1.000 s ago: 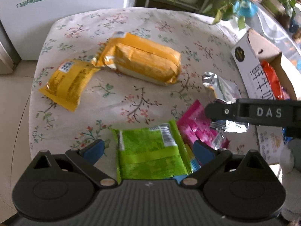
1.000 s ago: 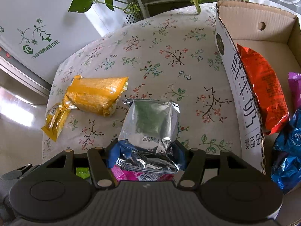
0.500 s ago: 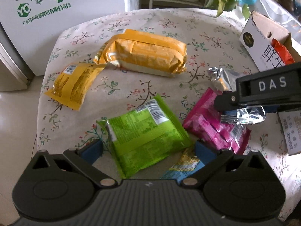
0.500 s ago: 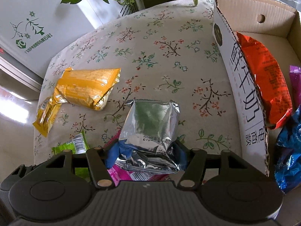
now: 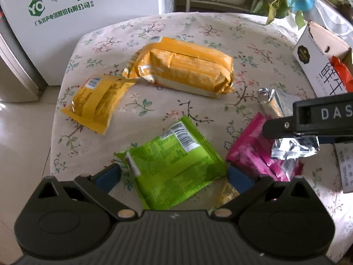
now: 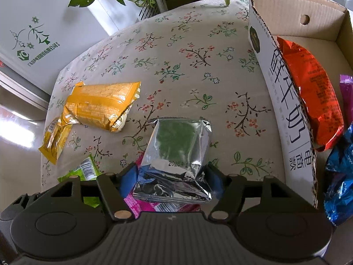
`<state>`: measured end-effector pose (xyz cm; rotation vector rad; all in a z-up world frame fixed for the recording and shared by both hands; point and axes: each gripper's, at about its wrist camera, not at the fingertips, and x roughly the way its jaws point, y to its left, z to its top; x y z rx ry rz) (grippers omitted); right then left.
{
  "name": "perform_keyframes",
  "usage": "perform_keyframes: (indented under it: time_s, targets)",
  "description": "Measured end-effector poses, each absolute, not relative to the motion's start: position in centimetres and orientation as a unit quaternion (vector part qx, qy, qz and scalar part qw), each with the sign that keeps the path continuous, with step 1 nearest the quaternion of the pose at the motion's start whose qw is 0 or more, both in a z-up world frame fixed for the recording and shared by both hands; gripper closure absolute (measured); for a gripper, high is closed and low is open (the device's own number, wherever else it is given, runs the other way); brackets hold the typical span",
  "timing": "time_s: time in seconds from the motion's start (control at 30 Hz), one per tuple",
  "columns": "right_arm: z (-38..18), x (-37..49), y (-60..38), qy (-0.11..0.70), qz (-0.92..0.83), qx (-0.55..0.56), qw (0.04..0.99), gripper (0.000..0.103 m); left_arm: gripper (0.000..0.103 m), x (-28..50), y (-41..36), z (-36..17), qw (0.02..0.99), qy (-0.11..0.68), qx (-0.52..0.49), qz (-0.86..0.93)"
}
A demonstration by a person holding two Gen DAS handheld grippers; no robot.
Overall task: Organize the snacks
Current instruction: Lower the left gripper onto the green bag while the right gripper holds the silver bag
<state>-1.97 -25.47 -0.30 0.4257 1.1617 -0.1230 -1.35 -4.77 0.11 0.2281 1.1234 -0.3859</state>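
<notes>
In the left wrist view, the left tongs [image 5: 173,176] are spread wide and hold nothing. The green snack pack [image 5: 174,165] lies flat on the flowery tablecloth [image 5: 176,33], right between the blue tips. A second ago the tongs were low over this pack; now they have pulled up and back, so more of the table shows. Ahead of them sit the big orange biscuit pack [image 5: 183,70] and a small yellow pack [image 5: 97,103]. To their right, the pink pack [image 5: 253,152] lies under the right tongs [image 5: 295,141], which pinch the silver bag [image 5: 293,148]. In the right wrist view, the right tongs [image 6: 171,180] are pressed on the silver bag's [image 6: 178,152] near end. The bag now looks lifted a little off the pink pack [image 6: 136,205]. The cardboard box [image 6: 284,101] is to the right, with a red bag [image 6: 311,92] and a blue bag [image 6: 339,176] inside. I think the silver bag goes in there next.
</notes>
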Motion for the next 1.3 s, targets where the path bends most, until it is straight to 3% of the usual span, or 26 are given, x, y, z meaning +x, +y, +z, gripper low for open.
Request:
perform_keyframes:
  time_s: [0.13, 0.3, 0.47, 0.63, 1.3]
  targets:
    - [-0.4, -1.8, -25.3, 0.546, -0.056, 0.195, 0.813, 0.023, 0.000, -1.2, -5.2, 0.1, 0.826, 0.522, 0.111, -0.179]
    - [-0.4, -1.8, -25.0, 0.545, -0.054, 0.185, 0.816, 0.026, 0.002, -1.3, -5.2, -0.1, 0.834, 0.510, 0.108, -0.181]
    - [-0.4, -1.9, -25.1, 0.543, -0.055, 0.182, 0.818, 0.035, 0.020, -1.8, -5.1, 0.4, 0.839, 0.494, 0.106, -0.203]
    - [0.3, -2.1, -25.5, 0.534, -0.049, 0.190, 0.822, 0.036, 0.024, -1.7, -4.6, 0.8, 0.839, 0.495, 0.090, -0.206]
    - [3.0, -2.7, -24.8, 0.506, -0.018, 0.180, 0.843, 0.036, 0.024, -1.2, -3.2, 3.1, 0.853, 0.480, 0.043, -0.199]
